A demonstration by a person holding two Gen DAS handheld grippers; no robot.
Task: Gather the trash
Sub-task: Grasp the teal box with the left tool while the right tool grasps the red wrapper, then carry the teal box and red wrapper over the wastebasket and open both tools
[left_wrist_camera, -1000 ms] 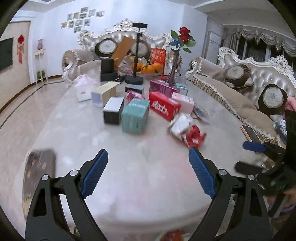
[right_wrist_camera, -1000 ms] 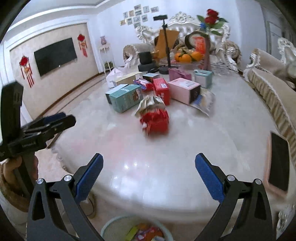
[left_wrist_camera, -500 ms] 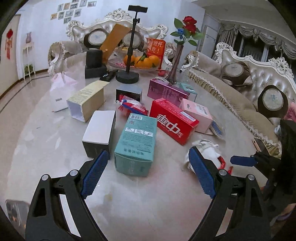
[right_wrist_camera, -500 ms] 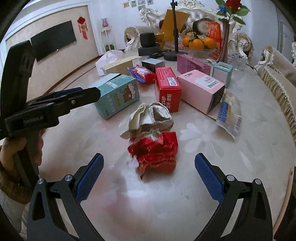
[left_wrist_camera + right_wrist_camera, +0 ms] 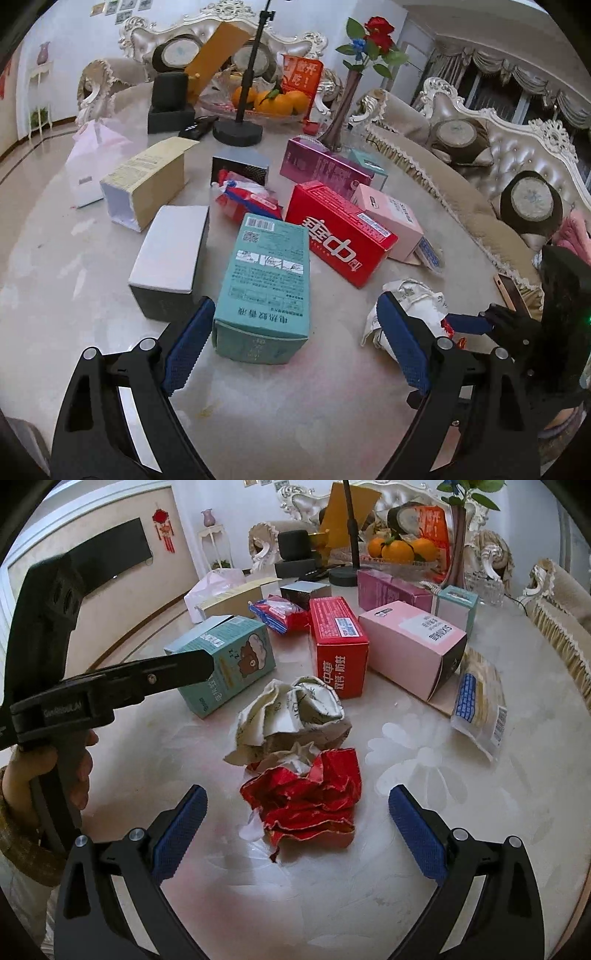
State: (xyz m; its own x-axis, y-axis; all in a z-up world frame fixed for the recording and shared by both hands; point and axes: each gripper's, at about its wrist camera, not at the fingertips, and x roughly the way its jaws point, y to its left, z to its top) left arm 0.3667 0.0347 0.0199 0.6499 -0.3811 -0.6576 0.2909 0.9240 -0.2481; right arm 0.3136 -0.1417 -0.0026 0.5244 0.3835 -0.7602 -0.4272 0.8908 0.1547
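A teal box (image 5: 264,284) lies on the marble table (image 5: 74,295), its near end between the open jaws of my left gripper (image 5: 295,347). In the right wrist view the same box (image 5: 225,661) sits at left behind the left gripper. A crumpled red wrapper (image 5: 310,794) and crumpled white paper (image 5: 295,712) lie together; my right gripper (image 5: 295,827) is open around the red wrapper's near side. The white paper (image 5: 410,295) also shows in the left wrist view, behind the left gripper's right finger.
More boxes lie around: white (image 5: 170,254), red (image 5: 340,232), pink (image 5: 410,646), tan (image 5: 147,177), purple (image 5: 321,166). A snack bag (image 5: 247,199), a plastic packet (image 5: 480,701), a stand base (image 5: 238,133), fruit bowl (image 5: 266,103) and vase (image 5: 340,107) stand behind. A sofa is right.
Both grippers have moved forward over the table. The left has closed in on the teal box, the right on the crumpled red wrapper. Both stay open.
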